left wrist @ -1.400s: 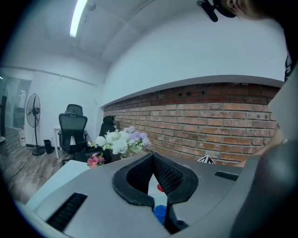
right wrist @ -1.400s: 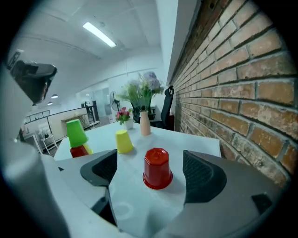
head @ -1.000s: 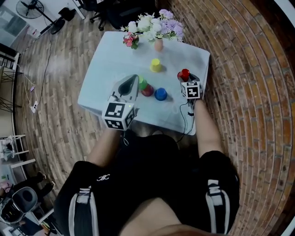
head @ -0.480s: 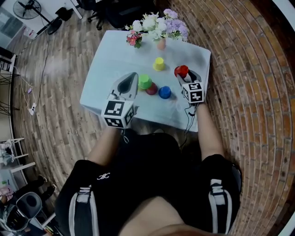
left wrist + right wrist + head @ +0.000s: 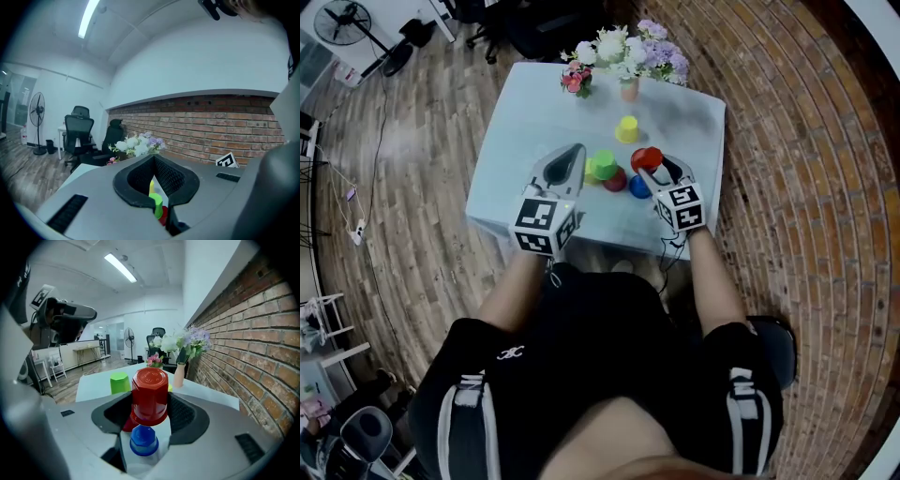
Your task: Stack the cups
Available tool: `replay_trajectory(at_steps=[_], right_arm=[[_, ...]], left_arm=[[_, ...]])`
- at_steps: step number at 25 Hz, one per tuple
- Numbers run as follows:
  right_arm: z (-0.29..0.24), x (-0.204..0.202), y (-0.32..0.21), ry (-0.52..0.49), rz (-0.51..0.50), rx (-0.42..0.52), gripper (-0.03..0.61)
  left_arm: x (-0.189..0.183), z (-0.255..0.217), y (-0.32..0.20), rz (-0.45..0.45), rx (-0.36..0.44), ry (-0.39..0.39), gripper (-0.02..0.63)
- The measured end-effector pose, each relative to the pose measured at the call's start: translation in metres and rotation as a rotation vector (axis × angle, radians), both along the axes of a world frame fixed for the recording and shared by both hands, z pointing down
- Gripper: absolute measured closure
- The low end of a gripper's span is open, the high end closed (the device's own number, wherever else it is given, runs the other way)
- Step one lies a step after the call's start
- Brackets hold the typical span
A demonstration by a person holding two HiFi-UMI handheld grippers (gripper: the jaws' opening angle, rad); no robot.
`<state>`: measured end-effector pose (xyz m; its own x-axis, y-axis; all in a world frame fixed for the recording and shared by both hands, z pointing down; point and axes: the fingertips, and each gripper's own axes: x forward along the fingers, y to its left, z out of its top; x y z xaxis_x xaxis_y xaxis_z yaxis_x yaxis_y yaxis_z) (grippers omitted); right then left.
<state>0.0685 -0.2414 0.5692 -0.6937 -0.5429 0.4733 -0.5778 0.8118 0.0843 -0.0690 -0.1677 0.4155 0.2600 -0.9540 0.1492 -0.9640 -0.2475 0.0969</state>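
My right gripper (image 5: 649, 165) is shut on an upside-down red cup (image 5: 150, 397), held in the air above the white table (image 5: 525, 141). In the right gripper view a blue cup (image 5: 144, 440) stands just below the red one. Beside it stand a dark red cup (image 5: 616, 179) and a green cup (image 5: 602, 165), with a yellow cup (image 5: 626, 128) farther back. My left gripper (image 5: 571, 152) hovers to the left of the green cup, shut and empty. Through its fingers the left gripper view shows the green cup (image 5: 156, 205).
A vase of flowers (image 5: 623, 56) stands at the table's far edge. A brick wall (image 5: 806, 141) runs along the right side, close to the table. Office chairs (image 5: 78, 133) and a fan (image 5: 342, 19) stand on the wooden floor beyond.
My right gripper has carried the red cup up and to the left, from the table's right side to over the blue cup. The left gripper has shifted only a little.
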Motion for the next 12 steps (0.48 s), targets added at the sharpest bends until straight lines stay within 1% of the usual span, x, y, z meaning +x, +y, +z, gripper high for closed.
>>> replay_trajectory(at_steps=[5, 12], right_arm=[[0.017, -0.015, 0.015, 0.037, -0.019, -0.028, 0.347], [0.037, -0.018, 0.023, 0.069, -0.012, -0.067, 0.347]], left_arm=[[-0.010, 0.003, 0.001, 0.016, -0.006, 0.006, 0.612], [-0.023, 0.007, 0.004, 0.009, -0.012, 0.014, 0.612]])
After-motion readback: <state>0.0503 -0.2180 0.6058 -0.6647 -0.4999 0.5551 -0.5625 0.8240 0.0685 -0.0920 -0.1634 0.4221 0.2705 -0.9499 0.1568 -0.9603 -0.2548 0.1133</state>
